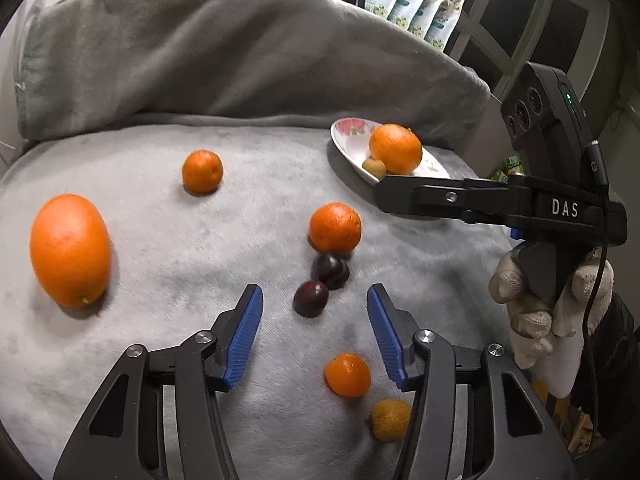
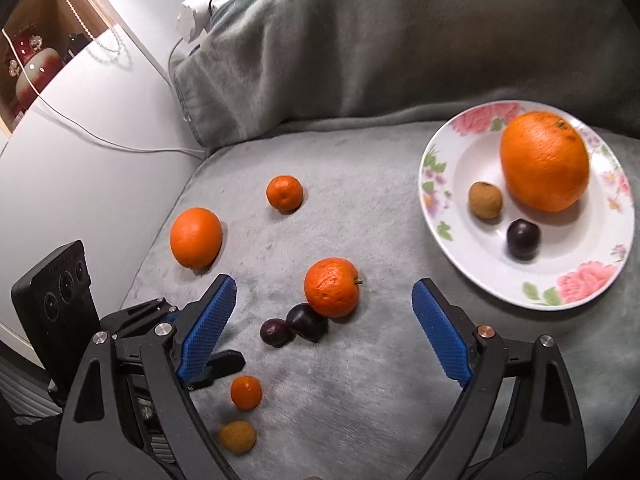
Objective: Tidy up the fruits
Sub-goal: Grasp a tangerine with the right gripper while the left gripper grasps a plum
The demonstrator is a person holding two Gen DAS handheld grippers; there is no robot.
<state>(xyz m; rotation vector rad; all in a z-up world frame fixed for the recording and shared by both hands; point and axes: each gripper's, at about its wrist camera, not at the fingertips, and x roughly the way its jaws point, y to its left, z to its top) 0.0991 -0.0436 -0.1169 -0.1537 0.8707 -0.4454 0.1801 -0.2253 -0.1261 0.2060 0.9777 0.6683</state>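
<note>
So, L to R over the grey blanket [image 2: 360, 380]: big oval orange [image 1: 70, 250] sits far out at 9 o'clock in the left wrist view, alone. Small mandarin [image 1: 202, 171] at approx 11, well apart from it. Left gripper [image 1: 315, 300] has its blue pads part-spread w/ nothing pinched; pads touch no fruit. Just ahead of that gap at 12 lie two dark plums [image 1: 311, 298] touching each other, and the far plum touches a mid-size orange [image 1: 335, 227] behind it. Inside the gap, nearer the R pad, a small peeled-looking mandarin [image 1: 347, 375]; below it at 5 o'clock a tan longan [image 1: 390, 419], partly hidden by the finger frame.

Right gripper [image 2: 324, 300] is spread wide, empty, hovering w/ the mid-size orange and the plum pair btw its pads, none touched. In the left wrist view a gloved hand [image 1: 532, 312] holds its handle at 3 o'clock.

Floral plate [image 2: 452, 216] at 2 o'clock in the right wrist view, on the blanket, holds a large orange [image 2: 545, 162], a second longan [image 2: 485, 200] and a third plum [image 2: 523, 239]; longan and plum just beside the orange.
</note>
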